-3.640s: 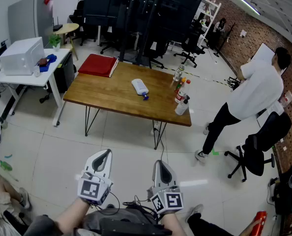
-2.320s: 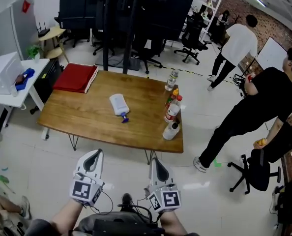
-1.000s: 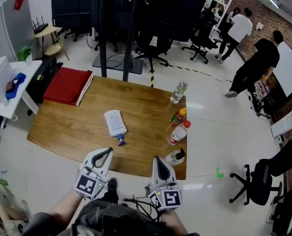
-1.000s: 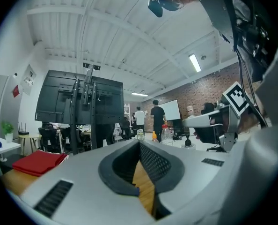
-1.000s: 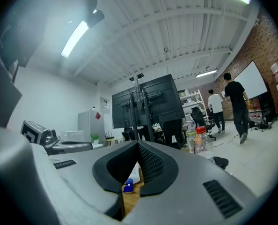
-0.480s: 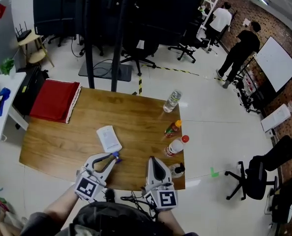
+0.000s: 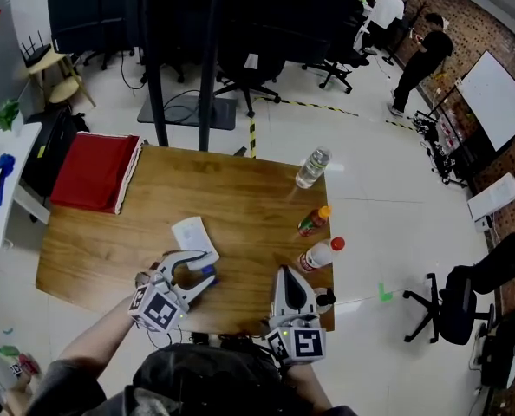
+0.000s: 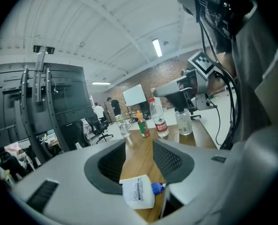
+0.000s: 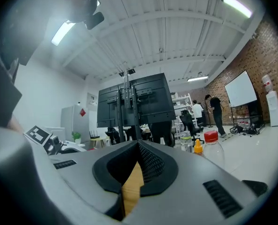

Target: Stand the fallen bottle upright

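Observation:
The fallen bottle [image 7: 194,235], white with a blue cap, lies on its side on the wooden table [image 7: 240,198]. My left gripper [image 7: 201,269] is at its cap end, and its jaws are opening. In the left gripper view the bottle [image 8: 138,194] lies low between the jaws near their root, and the pads [image 8: 169,159] stand apart from it. The left gripper [image 8: 139,146] points along the table. My right gripper [image 7: 286,276] hovers over the table's near edge, shut and empty. In its own view the right gripper [image 9: 138,146] has its jaws closed together.
Upright bottles stand along the table's right side: a clear water bottle [image 7: 312,168], an orange-capped sauce bottle [image 7: 313,221], a red-capped bottle [image 7: 320,254] and a pump bottle [image 7: 322,300] beside my right gripper. A red folder [image 7: 93,172] lies far left. People [image 7: 431,50] stand far off.
I have come up to the table. The left gripper moved forward and down to the bottle's cap end and went from shut to open. The right gripper advanced over the table edge.

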Available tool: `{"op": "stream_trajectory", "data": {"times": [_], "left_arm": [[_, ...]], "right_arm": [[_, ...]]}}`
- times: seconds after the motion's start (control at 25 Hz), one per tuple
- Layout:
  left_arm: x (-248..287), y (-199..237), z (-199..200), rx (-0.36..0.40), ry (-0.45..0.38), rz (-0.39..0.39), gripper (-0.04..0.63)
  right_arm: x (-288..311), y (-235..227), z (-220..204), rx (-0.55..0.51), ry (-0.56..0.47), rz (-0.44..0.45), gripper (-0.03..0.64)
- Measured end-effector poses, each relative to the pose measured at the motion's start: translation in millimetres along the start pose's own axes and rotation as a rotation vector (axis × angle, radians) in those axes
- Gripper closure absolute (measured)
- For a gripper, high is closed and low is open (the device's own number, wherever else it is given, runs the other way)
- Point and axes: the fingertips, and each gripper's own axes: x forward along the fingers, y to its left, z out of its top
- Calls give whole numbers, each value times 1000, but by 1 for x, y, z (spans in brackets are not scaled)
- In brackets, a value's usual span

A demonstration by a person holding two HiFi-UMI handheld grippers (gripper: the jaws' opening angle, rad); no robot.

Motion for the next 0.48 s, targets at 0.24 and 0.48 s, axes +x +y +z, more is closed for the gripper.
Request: {"op": "stream_trajectory", "data": {"times": [0.24,0.48], "left_arm": [[31,-4,-19,102,97,-151,310],[54,-26,-49,485,287,-359,285]], "right_arm": [[18,-17,-4,21,27,36,603],[32,-30,-8,26,40,66,603]]}}
